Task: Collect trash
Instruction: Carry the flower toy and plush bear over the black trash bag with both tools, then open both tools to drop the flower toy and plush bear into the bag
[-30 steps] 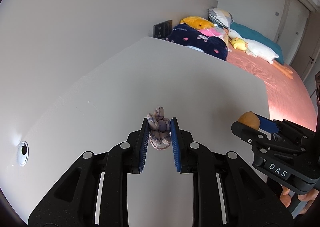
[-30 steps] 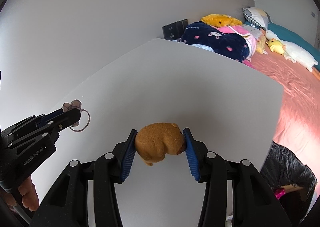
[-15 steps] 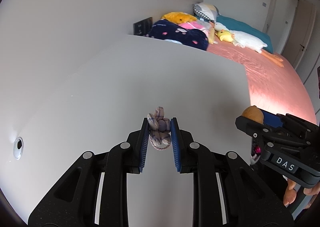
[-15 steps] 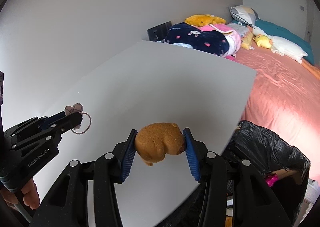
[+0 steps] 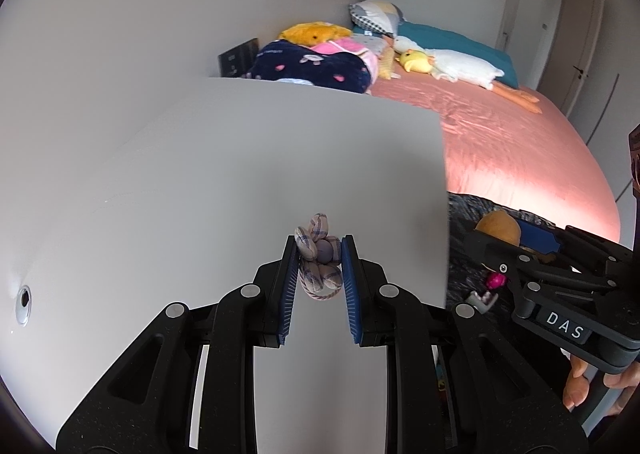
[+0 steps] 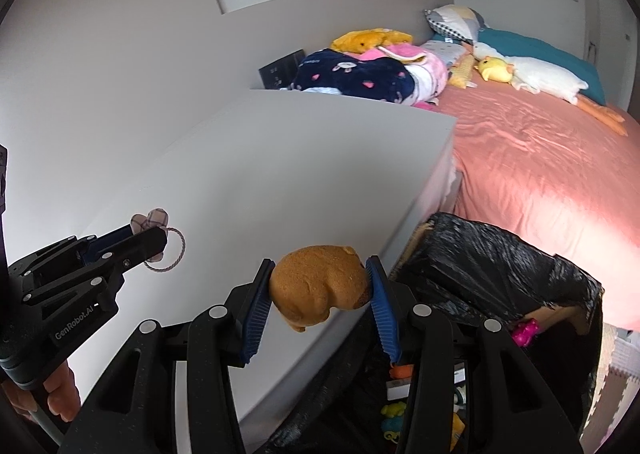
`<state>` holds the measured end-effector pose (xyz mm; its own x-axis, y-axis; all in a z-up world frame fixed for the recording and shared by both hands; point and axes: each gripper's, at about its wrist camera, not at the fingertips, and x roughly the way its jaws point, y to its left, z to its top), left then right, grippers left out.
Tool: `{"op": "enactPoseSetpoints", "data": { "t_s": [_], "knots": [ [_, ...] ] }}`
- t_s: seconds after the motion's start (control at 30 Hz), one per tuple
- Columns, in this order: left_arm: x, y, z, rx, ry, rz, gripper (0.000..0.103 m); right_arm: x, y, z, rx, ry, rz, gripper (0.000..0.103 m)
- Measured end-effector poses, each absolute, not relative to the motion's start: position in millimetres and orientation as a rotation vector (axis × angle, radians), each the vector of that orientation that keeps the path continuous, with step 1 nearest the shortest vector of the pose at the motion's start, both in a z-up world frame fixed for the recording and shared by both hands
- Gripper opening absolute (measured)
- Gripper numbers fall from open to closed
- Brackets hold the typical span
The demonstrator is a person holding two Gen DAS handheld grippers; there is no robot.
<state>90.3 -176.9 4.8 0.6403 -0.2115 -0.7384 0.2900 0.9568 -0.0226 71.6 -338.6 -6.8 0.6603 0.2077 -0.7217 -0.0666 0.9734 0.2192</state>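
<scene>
My left gripper (image 5: 319, 254) is shut on a small plaid fabric hair tie (image 5: 318, 262), held over the white tabletop (image 5: 240, 182). In the right wrist view that hair tie (image 6: 154, 220) pokes past the left gripper (image 6: 158, 234) at the left. My right gripper (image 6: 320, 282) is shut on a brown lump like a squashed bun (image 6: 318, 288), hanging at the table's right edge beside a bin lined with a black bag (image 6: 492, 254). The left wrist view shows the bun (image 5: 498, 226) and the right gripper (image 5: 508, 242) over that bag.
The bin holds several small colourful items (image 6: 526, 332). Beyond the table lies a bed with a pink sheet (image 5: 520, 158), plush toys (image 5: 416, 60) and a navy blanket (image 5: 312, 66). White walls stand left and behind. A cable hole (image 5: 24, 300) sits in the tabletop at the left.
Both grippers have shifted right across the table with their loads. The table's right edge and the black-lined bin have come into view under the right gripper.
</scene>
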Motion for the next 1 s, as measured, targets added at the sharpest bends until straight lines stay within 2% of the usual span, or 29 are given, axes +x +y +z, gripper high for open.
{"op": "enactPoseSetpoints", "data": {
  "t_s": [1.0],
  "knots": [
    [61.8,-298.8,6.2,0.246,0.823,-0.536,0.022,14.4,-464.8,-4.6,0.293,0.791,-0.053,0.048]
  ]
}}
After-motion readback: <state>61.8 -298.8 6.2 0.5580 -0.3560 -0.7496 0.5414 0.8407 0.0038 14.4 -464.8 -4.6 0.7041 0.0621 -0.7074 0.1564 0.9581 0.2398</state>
